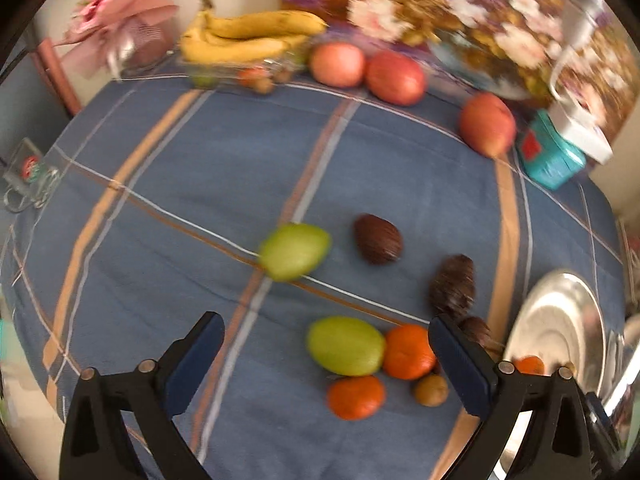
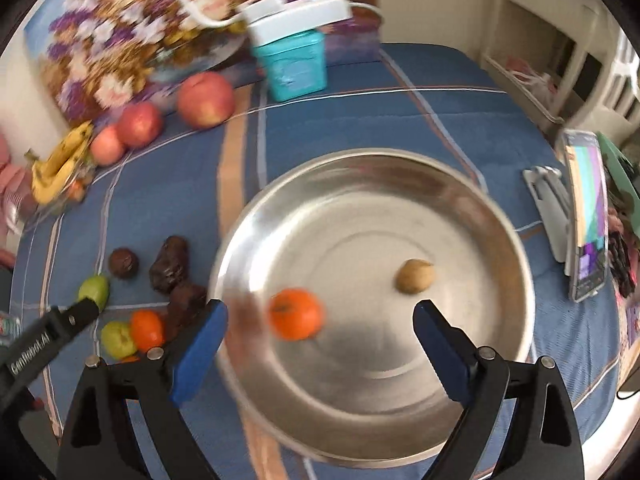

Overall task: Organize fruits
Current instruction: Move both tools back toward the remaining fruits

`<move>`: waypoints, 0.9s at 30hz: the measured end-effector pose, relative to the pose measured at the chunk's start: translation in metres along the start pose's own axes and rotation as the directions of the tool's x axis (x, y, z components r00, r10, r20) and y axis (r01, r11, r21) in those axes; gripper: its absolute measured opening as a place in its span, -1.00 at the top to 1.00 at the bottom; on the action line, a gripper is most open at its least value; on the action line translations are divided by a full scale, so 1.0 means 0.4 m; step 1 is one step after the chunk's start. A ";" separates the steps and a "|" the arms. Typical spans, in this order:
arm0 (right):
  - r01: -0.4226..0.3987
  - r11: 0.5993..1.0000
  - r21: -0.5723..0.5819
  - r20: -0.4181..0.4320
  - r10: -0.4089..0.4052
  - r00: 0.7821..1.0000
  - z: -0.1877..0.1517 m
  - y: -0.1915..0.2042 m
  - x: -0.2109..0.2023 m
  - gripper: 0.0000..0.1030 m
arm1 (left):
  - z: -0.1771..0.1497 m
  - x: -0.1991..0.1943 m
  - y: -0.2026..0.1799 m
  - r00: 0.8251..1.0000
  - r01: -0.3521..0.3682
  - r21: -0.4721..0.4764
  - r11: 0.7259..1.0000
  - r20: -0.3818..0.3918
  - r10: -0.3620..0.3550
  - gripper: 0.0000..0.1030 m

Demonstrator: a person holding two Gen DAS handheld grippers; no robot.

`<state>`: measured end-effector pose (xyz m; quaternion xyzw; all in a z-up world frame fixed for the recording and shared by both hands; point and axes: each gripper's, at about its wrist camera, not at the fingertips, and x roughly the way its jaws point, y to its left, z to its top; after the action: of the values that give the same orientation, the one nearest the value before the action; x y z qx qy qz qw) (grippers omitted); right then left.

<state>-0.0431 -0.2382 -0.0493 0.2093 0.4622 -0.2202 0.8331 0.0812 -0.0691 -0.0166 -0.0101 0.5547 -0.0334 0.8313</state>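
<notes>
The left gripper is hovering with its jaws spread wide over a blue plaid cloth. Between its fingers are lying a green fruit, two tangerines and a small brown fruit. A steel plate is sitting at right.

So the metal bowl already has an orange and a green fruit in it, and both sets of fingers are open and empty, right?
Not quite. The right wrist view shows the metal bowl holding an orange and a small brown fruit, not a green one. The green fruits lie on the blue cloth. Both sets of fingers are open and empty.
</notes>
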 end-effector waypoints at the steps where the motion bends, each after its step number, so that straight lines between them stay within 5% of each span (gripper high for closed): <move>1: -0.012 1.000 -0.015 -0.004 0.012 1.000 -0.002 0.016 0.000 -0.82 | 0.003 -0.006 0.015 1.000 -0.008 -0.008 1.000 0.011 0.008 -1.00; 11: -0.155 0.974 -0.164 -0.027 0.152 0.988 -0.034 0.176 -0.009 -0.82 | 0.011 -0.049 0.128 0.997 -0.034 -0.097 0.995 0.070 0.041 -1.00; 17: -0.178 0.968 -0.176 -0.002 0.181 0.983 -0.035 0.193 -0.013 -0.82 | 0.024 -0.051 0.168 0.995 -0.021 -0.131 0.991 0.096 0.034 -1.00; 24: -0.248 0.953 -0.172 -0.045 0.244 0.969 -0.040 0.207 0.004 -0.81 | 0.031 -0.009 0.150 0.998 0.055 -0.063 0.997 0.026 -0.054 -1.00; 27: -0.237 0.952 -0.191 -0.077 0.226 0.971 -0.052 0.225 0.013 -0.53 | 0.030 0.015 0.144 0.997 0.077 -0.068 0.995 -0.014 -0.078 -0.98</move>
<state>-0.0043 -0.1543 -0.0507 0.1835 0.4766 -0.0679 0.8571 0.0970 -0.0124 -0.0206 -0.0592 0.5615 -0.0471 0.8240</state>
